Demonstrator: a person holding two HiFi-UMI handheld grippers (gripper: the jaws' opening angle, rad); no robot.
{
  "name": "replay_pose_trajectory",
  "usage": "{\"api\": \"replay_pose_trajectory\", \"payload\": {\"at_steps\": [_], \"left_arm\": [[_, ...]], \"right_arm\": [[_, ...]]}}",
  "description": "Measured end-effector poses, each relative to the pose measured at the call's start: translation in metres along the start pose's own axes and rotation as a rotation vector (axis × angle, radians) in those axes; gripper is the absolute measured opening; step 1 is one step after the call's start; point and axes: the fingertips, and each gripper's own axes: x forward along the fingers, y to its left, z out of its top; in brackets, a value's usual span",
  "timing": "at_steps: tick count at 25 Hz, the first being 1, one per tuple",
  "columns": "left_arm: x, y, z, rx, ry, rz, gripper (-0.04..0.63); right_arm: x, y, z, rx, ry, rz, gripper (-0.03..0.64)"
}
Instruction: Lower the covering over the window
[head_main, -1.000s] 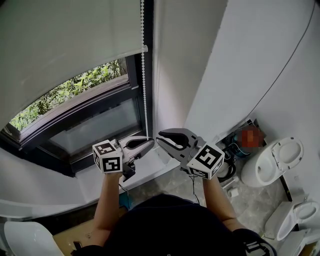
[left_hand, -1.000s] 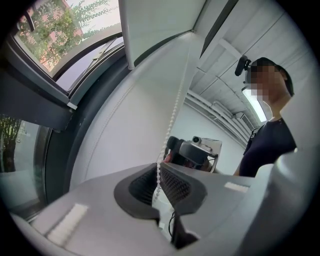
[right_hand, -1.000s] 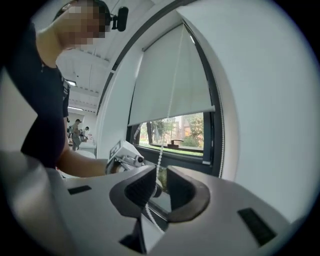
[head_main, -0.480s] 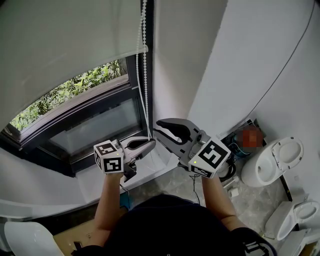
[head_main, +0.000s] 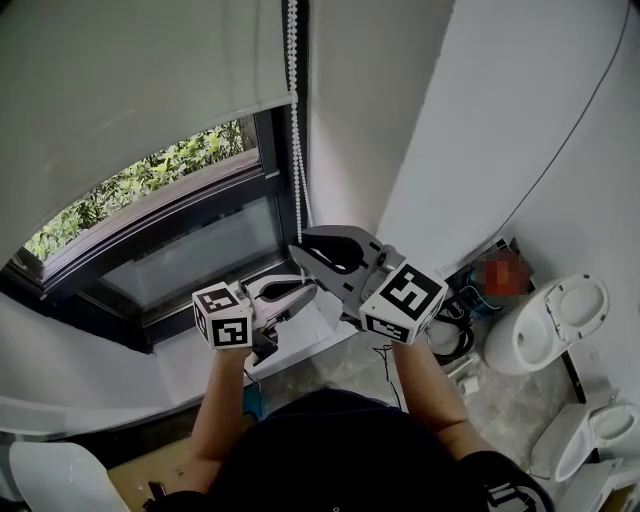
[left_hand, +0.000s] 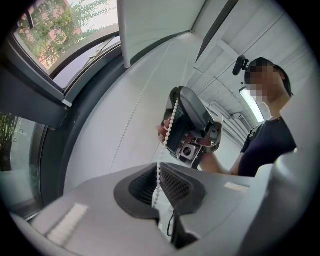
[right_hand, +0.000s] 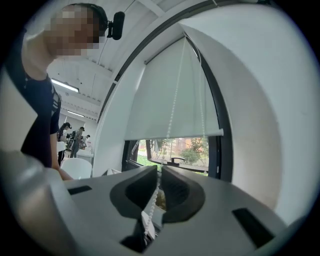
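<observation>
A white roller blind (head_main: 130, 70) covers the upper part of the window (head_main: 170, 230); greenery shows below its hem. Its white bead chain (head_main: 296, 120) hangs down the dark frame to both grippers. My left gripper (head_main: 303, 290) points level at the chain and is shut on it; in the left gripper view the beads (left_hand: 159, 175) run between the closed pads. My right gripper (head_main: 298, 252) sits just above the left one, shut on the same chain (right_hand: 152, 197). The blind (right_hand: 170, 100) and its hem show beyond those jaws. The right gripper (left_hand: 187, 125) also appears in the left gripper view.
A white sill (head_main: 300, 335) runs under the window. Two toilets (head_main: 555, 320) (head_main: 590, 430) and loose cables (head_main: 455, 300) lie on the floor at the right. A white chair (head_main: 50, 480) is at the bottom left. The wall (head_main: 450, 120) curves in close on the right.
My right gripper has risen along the chain and shifted left, ending above the left gripper's tips. The left gripper has stayed put. The blind's hem looks unchanged.
</observation>
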Motion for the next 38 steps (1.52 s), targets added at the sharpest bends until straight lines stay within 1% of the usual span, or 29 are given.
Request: {"api": "replay_pose_trajectory", "payload": {"at_steps": [2, 4, 7, 11, 13, 15, 16, 17, 20, 22, 24, 26, 27, 28, 30, 33, 36, 37, 38], "left_arm": [[0.000, 0.000, 0.000, 0.003, -0.008, 0.007, 0.021], [0.000, 0.001, 0.001, 0.019, -0.021, 0.017, 0.021], [0.000, 0.000, 0.000, 0.078, -0.043, 0.025, 0.021], [0.001, -0.002, 0.001, 0.158, -0.067, 0.049, 0.021], [0.002, -0.002, -0.001, 0.199, -0.056, 0.059, 0.021], [0.004, -0.001, -0.013, 0.261, -0.013, 0.064, 0.021], [0.004, -0.001, -0.020, 0.277, -0.003, 0.063, 0.021], [0.003, -0.001, -0.024, 0.268, -0.013, 0.062, 0.021], [-0.001, -0.003, -0.025, 0.218, -0.089, 0.059, 0.021], [-0.002, -0.005, -0.025, 0.224, -0.105, 0.045, 0.021], [-0.002, -0.005, -0.027, 0.244, -0.087, 0.039, 0.021], [0.001, -0.002, -0.040, 0.265, -0.029, 0.052, 0.021], [0.001, -0.002, -0.047, 0.260, -0.009, 0.051, 0.021], [0.001, -0.002, -0.052, 0.238, -0.008, 0.045, 0.021], [0.000, -0.004, -0.058, 0.184, -0.026, 0.035, 0.021], [0.001, -0.002, -0.071, 0.187, 0.018, 0.044, 0.021], [-0.001, 0.001, -0.079, 0.164, 0.017, 0.053, 0.021], [-0.001, 0.001, -0.082, 0.167, 0.030, 0.055, 0.021], [-0.001, 0.002, -0.087, 0.183, 0.061, 0.057, 0.022]], "right_arm": [[0.001, 0.001, 0.000, 0.021, 0.005, 0.015, 0.021], [0.000, 0.000, 0.000, 0.049, 0.002, 0.023, 0.017], [-0.004, -0.001, -0.002, 0.069, -0.003, 0.029, 0.014], [-0.007, -0.002, -0.002, 0.052, -0.004, 0.054, 0.014], [-0.009, -0.004, -0.005, 0.035, 0.014, 0.063, 0.014], [-0.010, -0.003, -0.018, -0.004, 0.068, 0.064, 0.014], [-0.010, 0.000, -0.025, -0.016, 0.085, 0.070, 0.014], [-0.010, 0.003, -0.028, -0.009, 0.081, 0.083, 0.014], [-0.013, 0.007, -0.027, 0.048, 0.026, 0.121, 0.014], [-0.014, 0.008, -0.026, 0.057, 0.018, 0.138, 0.014], [-0.013, 0.009, -0.028, 0.052, 0.034, 0.152, 0.014], [-0.011, 0.011, -0.041, 0.031, 0.082, 0.153, 0.014], [-0.011, 0.012, -0.049, 0.032, 0.098, 0.153, 0.014], [-0.010, 0.013, -0.054, 0.051, 0.099, 0.155, 0.012], [-0.010, 0.013, -0.059, 0.090, 0.090, 0.159, 0.014], [-0.008, 0.016, -0.074, 0.066, 0.152, 0.160, 0.014], [-0.009, 0.018, -0.081, 0.098, 0.152, 0.162, 0.014], [-0.009, 0.018, -0.085, 0.089, 0.166, 0.157, 0.014], [-0.008, 0.019, -0.090, 0.063, 0.198, 0.153, 0.012]]}}
